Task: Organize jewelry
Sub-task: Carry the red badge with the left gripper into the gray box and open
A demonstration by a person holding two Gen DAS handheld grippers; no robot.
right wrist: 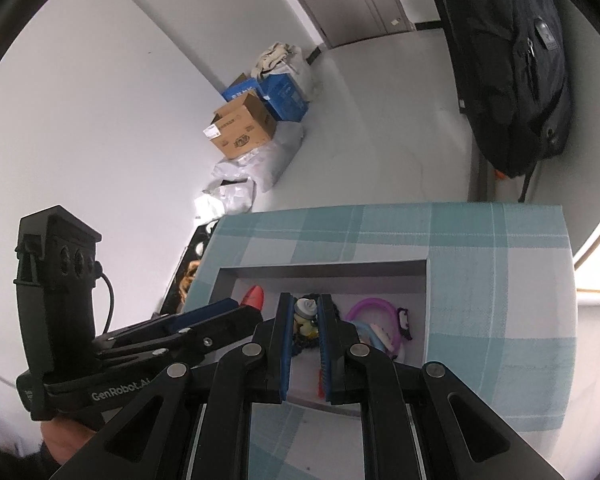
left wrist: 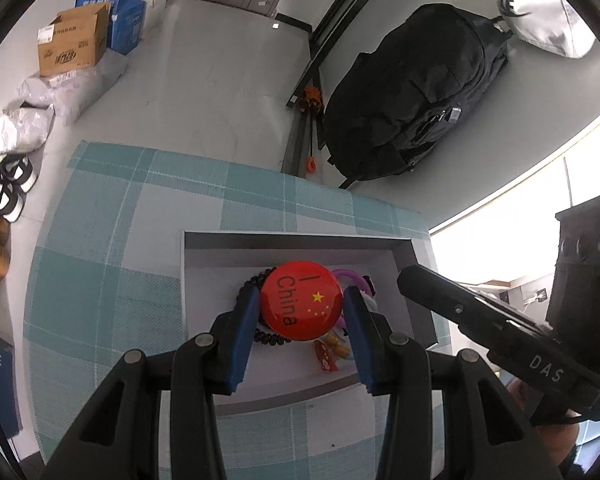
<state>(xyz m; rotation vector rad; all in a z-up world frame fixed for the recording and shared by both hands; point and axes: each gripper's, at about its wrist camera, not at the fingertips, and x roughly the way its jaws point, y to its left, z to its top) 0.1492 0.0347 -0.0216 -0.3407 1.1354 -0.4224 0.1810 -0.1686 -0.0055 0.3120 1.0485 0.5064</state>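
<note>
A round red badge (left wrist: 300, 300) printed "I China" hangs over a shallow grey box (left wrist: 292, 240), and my left gripper (left wrist: 302, 294) is shut on its edges. In the box lie a black bead bracelet (left wrist: 250, 284), a purple ring (left wrist: 350, 276) and small red and yellow charms (left wrist: 328, 350). In the right wrist view my right gripper (right wrist: 305, 299) stands over the box (right wrist: 324, 272) with its jaws a narrow gap apart and nothing pressed between them. A yellow charm (right wrist: 306, 318) in the box shows through that gap. The left gripper (right wrist: 236, 306) and the badge (right wrist: 254, 296) enter from the left.
The box rests on a table under a teal plaid cloth (left wrist: 112, 272). On the floor beyond are a black backpack (left wrist: 412, 92), cardboard boxes (left wrist: 72, 40), plastic bags (left wrist: 68, 96) and shoes (left wrist: 8, 184). A hand (right wrist: 64, 440) holds the left gripper's handle.
</note>
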